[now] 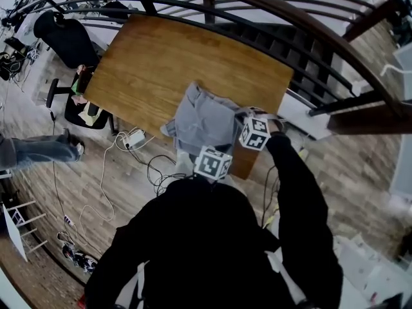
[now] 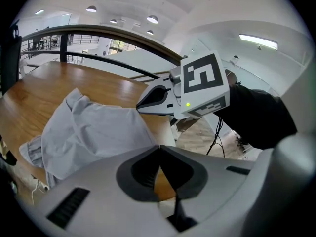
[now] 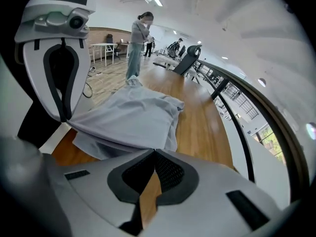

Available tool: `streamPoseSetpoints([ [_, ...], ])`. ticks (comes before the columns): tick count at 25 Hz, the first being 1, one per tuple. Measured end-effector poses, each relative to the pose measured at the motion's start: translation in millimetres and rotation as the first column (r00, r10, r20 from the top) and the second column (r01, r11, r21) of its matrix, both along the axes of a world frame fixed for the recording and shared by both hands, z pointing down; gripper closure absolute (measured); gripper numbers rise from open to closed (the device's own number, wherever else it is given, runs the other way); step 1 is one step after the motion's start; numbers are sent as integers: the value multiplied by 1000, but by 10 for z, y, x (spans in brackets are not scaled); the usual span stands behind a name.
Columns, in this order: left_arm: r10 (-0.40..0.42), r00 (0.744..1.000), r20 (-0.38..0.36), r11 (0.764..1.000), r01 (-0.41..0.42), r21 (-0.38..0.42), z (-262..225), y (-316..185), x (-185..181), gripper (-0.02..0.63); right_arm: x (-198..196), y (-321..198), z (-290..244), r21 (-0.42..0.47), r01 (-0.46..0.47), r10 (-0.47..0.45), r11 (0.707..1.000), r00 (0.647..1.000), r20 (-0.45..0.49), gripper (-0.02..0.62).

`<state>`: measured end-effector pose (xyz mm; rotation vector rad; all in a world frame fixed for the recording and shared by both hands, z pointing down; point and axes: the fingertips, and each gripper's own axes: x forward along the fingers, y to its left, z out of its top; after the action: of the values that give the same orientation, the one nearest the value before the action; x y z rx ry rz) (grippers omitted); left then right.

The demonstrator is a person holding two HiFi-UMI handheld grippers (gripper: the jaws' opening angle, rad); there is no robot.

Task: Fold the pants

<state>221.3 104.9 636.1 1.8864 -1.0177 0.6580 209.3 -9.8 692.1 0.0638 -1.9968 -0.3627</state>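
Grey pants [image 1: 203, 118] lie crumpled on the near part of a wooden table [image 1: 167, 56]. My left gripper [image 1: 209, 152] is at the table's near edge, with my right gripper [image 1: 248, 124] just to its right. In the left gripper view the left gripper [image 2: 159, 147] is shut against the pants [image 2: 94, 132], and the right gripper [image 2: 139, 105] pinches a taut edge of the cloth. In the right gripper view the right gripper [image 3: 154, 150] is shut at the hem of the pants [image 3: 133, 115]. There a ridge of cloth runs up into the left gripper [image 3: 65, 118].
A curved dark railing [image 1: 309, 37] runs along the table's far and right sides. A black office chair [image 1: 64, 37] stands at the far left. Cables and a power strip [image 1: 135, 137] lie on the floor by the table. A person [image 3: 138, 33] stands beyond the table's end.
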Motion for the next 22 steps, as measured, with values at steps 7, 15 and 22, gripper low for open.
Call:
streamPoseSetpoints([
  [7, 52, 998, 25, 998, -51, -46, 418, 153, 117, 597, 161, 190, 434, -64, -145, 142, 987, 989, -50, 589],
  [15, 78, 997, 18, 997, -78, 18, 296, 261, 69, 490, 329, 195, 91, -256, -436, 484, 863, 859, 168, 506],
  [22, -63, 998, -2, 993, 63, 101, 36, 44, -333, 498, 161, 248, -451, -335, -527, 624, 781, 694, 360, 508],
])
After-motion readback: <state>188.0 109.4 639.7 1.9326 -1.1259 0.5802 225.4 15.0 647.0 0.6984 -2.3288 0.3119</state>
